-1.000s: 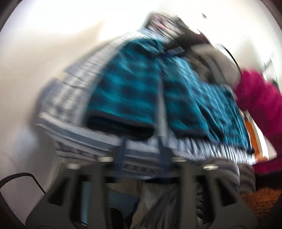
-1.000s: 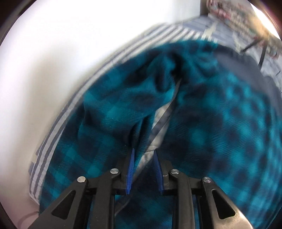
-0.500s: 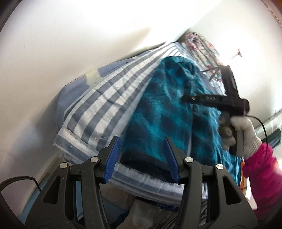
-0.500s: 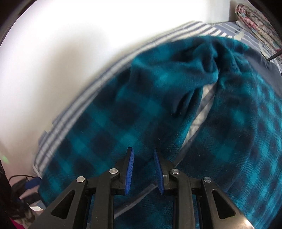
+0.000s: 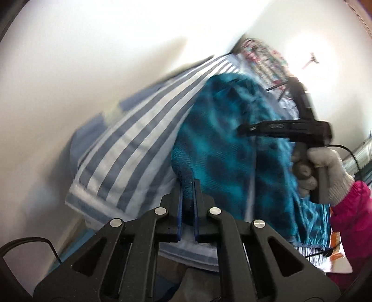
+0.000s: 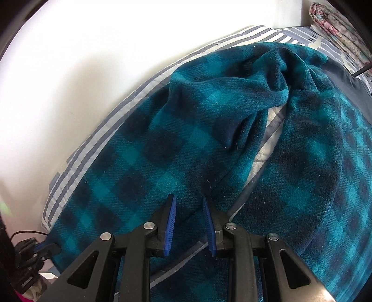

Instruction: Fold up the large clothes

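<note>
A teal and navy plaid fleece garment (image 5: 227, 144) lies spread on a blue-and-white striped bed cover (image 5: 139, 139). My left gripper (image 5: 187, 183) is shut on the garment's near hem, with a pinch of fleece between its blue pads. In the right wrist view the same garment (image 6: 162, 151) fills the frame, rumpled into a ridge with a strip of cover showing between its two halves. My right gripper (image 6: 188, 199) points down just over that ridge, its jaws a narrow gap apart and not pressing on the cloth. A gloved hand (image 5: 325, 172) holds it.
A white wall runs along the far side of the bed cover (image 6: 93, 144). A floral cushion (image 5: 262, 58) lies at the head end, also seen as the floral cushion (image 6: 334, 21). A pink sleeve (image 5: 351, 220) is at the right. Dark cables and gear (image 6: 25, 251) sit below the bed's corner.
My left gripper moved in to the garment's hem and shut on it. The right gripper sank closer to the fleece, its gap unchanged.
</note>
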### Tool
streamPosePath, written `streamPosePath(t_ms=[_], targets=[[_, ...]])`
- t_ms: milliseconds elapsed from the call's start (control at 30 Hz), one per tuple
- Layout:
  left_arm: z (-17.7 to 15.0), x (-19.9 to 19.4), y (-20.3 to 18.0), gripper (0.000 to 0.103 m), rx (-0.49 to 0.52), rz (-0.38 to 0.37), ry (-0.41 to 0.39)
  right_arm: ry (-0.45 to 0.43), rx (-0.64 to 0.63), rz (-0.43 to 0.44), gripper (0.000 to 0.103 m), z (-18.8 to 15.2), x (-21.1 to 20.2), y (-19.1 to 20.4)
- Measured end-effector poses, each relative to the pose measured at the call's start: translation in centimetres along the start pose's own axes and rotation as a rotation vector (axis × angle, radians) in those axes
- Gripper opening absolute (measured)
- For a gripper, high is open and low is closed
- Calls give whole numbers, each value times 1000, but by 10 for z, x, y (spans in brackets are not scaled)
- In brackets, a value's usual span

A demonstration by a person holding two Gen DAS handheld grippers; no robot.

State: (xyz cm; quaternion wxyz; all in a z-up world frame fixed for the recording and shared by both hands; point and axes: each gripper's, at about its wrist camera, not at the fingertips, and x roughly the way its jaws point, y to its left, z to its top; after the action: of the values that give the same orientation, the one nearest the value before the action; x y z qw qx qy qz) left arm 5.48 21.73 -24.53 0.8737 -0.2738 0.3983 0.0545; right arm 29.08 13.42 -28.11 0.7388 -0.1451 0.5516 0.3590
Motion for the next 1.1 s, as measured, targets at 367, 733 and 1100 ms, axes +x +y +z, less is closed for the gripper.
streamPosePath(t_ms=[367,733,1100], targets=[[12,-48,-83,4,270,-117,-141,-191,209,200,54,39,-55,-56],[-2,-43,-104,4,378,-208,-97,-132,251,106,54,114,-25,-53],[-15,-45,-118,4,490,-229,-91,-4,174,-129,57,147,19,-18]])
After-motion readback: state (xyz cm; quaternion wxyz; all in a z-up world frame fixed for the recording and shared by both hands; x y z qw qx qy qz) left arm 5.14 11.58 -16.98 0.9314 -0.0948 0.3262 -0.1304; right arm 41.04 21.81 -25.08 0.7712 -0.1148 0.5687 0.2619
